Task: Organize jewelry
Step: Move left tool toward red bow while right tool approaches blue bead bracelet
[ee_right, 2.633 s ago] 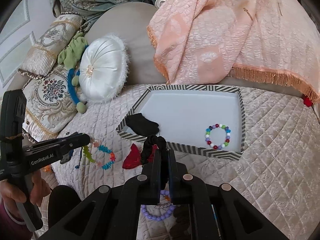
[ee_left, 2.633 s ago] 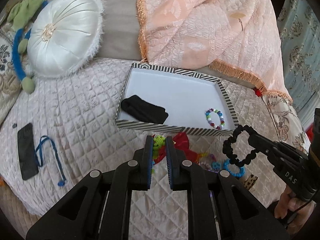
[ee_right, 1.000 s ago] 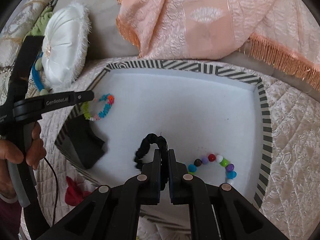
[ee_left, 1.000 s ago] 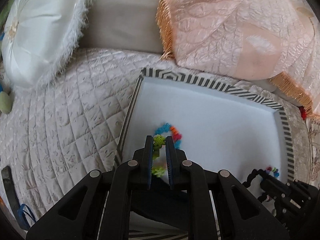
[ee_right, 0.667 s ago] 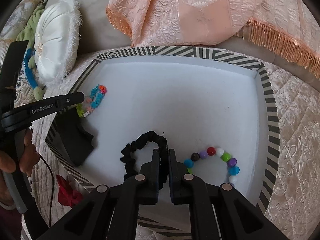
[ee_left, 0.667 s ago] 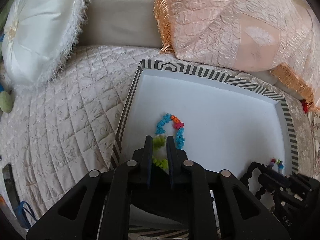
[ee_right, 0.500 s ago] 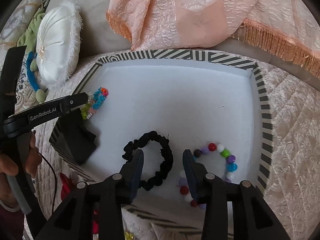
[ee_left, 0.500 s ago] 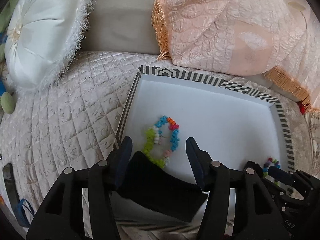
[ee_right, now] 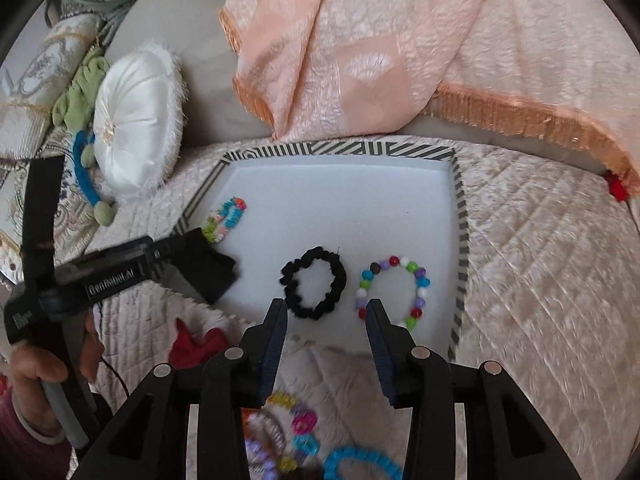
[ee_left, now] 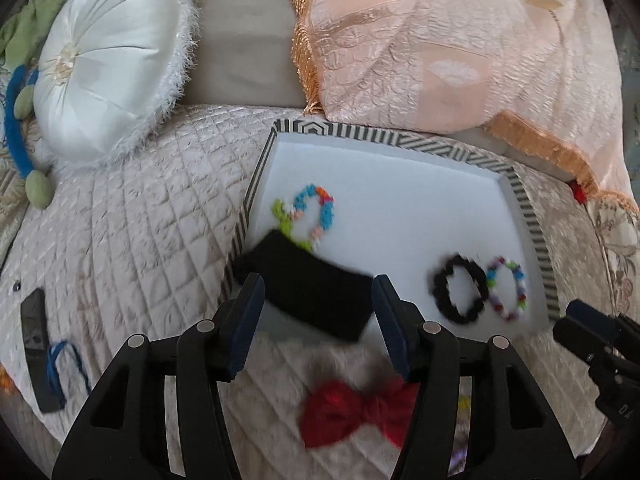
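A white tray with a striped rim (ee_left: 524, 216) (ee_right: 460, 216) lies on the quilted bed. In it are a blue-green bead bracelet (ee_left: 310, 216) (ee_right: 224, 220), a black scrunchie (ee_left: 460, 294) (ee_right: 314, 282), a multicolour bead bracelet (ee_left: 508, 288) (ee_right: 394, 292) and a black cloth (ee_left: 308, 284) (ee_right: 210, 272). My left gripper (ee_left: 318, 316) is open and empty, above the tray's near edge. My right gripper (ee_right: 326, 328) is open and empty, just short of the scrunchie. A red bow (ee_left: 360, 412) (ee_right: 194, 346) and several loose bracelets (ee_right: 304, 440) lie on the quilt in front of the tray.
A round white cushion (ee_left: 108, 60) (ee_right: 138, 120) and a peach fringed blanket (ee_left: 440, 48) (ee_right: 400, 48) lie behind the tray. A black phone with a blue cord (ee_left: 38, 352) lies on the quilt at the left.
Both grippers carried their pieces into the tray, opened and let go: the left the blue-green bracelet, the right the black scrunchie. Both have since drawn back toward the tray's near edge.
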`<state>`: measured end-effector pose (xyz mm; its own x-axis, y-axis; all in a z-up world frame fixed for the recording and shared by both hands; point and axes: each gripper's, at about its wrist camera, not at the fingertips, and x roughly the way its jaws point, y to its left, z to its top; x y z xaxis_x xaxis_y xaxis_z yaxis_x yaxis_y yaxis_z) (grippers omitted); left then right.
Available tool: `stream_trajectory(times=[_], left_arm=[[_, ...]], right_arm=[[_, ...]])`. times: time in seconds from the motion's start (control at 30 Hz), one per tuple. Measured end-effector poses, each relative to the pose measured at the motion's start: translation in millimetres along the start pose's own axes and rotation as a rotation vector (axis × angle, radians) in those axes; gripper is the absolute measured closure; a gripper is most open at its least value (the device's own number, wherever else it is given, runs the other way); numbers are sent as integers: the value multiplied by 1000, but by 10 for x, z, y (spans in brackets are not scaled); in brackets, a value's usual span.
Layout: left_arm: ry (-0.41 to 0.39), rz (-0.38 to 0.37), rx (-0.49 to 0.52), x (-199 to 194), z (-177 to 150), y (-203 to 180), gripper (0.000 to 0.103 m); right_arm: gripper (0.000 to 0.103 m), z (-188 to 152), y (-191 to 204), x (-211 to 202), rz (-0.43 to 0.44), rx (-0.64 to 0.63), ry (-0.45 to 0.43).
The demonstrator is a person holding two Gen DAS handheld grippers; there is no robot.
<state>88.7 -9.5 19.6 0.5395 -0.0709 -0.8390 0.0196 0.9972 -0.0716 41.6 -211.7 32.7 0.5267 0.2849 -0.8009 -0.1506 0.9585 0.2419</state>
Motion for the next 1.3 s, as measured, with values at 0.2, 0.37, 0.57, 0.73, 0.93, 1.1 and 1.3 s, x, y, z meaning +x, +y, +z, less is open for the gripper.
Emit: stream_trajectory(times=[0.2, 0.37, 0.57, 0.73, 0.93, 1.1, 1.3], left_arm=[[-37, 14, 11, -342, -321, -39, 47], [-58, 12, 17, -568, -566, -88, 47], [-74, 7, 25, -747, -778, -162, 47], [-87, 5, 29, -854, -897, -194, 47], [-59, -10, 14, -852, -1029, -203, 47], [-53, -13, 9, -871, -1085, -213, 47], [-47, -11, 12, -884, -1110, -236, 47]], right_arm=[[64, -284, 108, -323, -27, 3, -60], [63, -486, 210, -506, -28, 0, -84], [62, -657, 303, -640, -46, -7, -103], [59, -762, 337, -692, -69, -17, -110], [57, -858, 338, -763, -93, -27, -121], [55, -908, 282, -810, -104, -15, -123], [53, -953, 217, -826, -111, -1, -117]])
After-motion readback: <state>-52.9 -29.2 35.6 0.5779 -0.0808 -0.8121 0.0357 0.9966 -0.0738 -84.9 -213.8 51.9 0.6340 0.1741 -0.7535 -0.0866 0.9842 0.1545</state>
